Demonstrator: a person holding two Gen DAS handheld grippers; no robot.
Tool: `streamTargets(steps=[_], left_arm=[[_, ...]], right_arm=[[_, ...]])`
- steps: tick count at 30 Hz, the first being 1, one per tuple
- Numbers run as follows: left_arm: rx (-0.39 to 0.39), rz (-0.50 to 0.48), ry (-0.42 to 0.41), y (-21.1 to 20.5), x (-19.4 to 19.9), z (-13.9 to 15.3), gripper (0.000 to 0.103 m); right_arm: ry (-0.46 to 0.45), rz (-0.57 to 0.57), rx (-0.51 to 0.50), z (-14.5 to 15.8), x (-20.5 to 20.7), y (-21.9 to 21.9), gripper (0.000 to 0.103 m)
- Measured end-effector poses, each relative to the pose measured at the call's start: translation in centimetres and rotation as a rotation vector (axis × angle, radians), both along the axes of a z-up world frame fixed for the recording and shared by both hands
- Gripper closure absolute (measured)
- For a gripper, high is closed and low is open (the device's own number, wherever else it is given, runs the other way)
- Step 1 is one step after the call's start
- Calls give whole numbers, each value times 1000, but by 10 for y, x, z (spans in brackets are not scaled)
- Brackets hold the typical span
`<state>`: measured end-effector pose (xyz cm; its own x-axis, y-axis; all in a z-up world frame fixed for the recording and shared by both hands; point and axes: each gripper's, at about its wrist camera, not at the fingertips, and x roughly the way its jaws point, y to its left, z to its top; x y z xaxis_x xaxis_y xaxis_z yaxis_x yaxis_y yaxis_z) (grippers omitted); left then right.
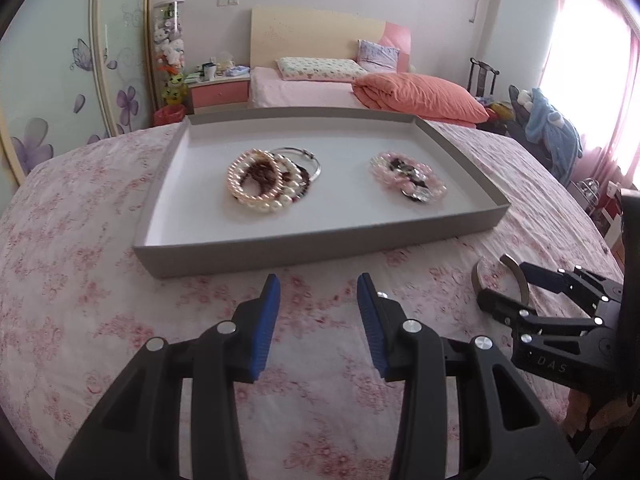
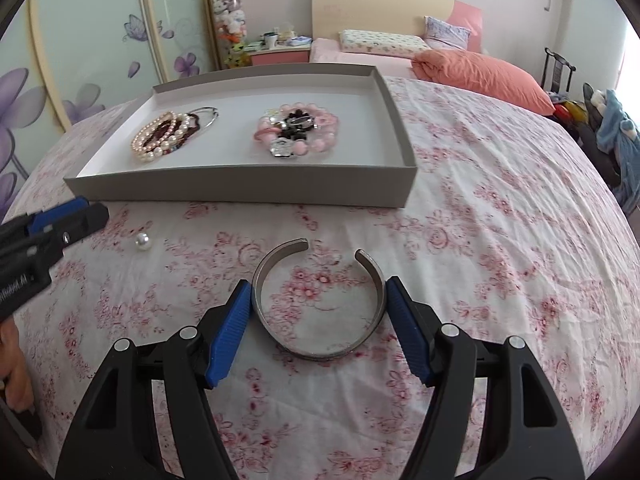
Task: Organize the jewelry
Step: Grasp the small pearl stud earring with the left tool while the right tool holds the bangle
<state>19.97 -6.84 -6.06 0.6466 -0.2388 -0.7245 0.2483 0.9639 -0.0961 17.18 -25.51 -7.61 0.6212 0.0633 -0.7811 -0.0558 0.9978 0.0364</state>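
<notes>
Two blue fingers of the right gripper [image 2: 318,286] flanking the silver cuff bracelet [image 2: 318,320], pads touching its outer sides, cuff flat on the floral bedspread [image 2: 500,240] just in front of the grey tray [image 2: 240,190]. Left gripper [image 1: 318,292] hovering nearby, fingers apart, holding nothing. Loose pearl [image 2: 143,241] beside it; pearl bracelets [image 1: 260,182] and pink bead pile [image 1: 408,176] inside the tray.

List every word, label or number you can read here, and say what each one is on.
"DAS": on the black body of the right gripper, seen from the left wrist.
White print on the side of the left gripper, seen from the right wrist: too blurred to read.
Nothing readable on the tray or the silver cuff bracelet.
</notes>
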Motion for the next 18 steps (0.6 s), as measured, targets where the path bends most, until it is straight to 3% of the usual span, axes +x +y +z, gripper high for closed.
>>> streamTargets(steps=[12,14,18], left_arm=[[28,-72,63,-40,7,-15,63],[50,-59,69,-44,9,-18,67],[67,-38,74,-46,11,-20,86]], right_arm=[[1,-3,2,-1,0,-1,35],[1,-3,2,0,0,-1,35],[1,-3,1,0,0,-1,35]])
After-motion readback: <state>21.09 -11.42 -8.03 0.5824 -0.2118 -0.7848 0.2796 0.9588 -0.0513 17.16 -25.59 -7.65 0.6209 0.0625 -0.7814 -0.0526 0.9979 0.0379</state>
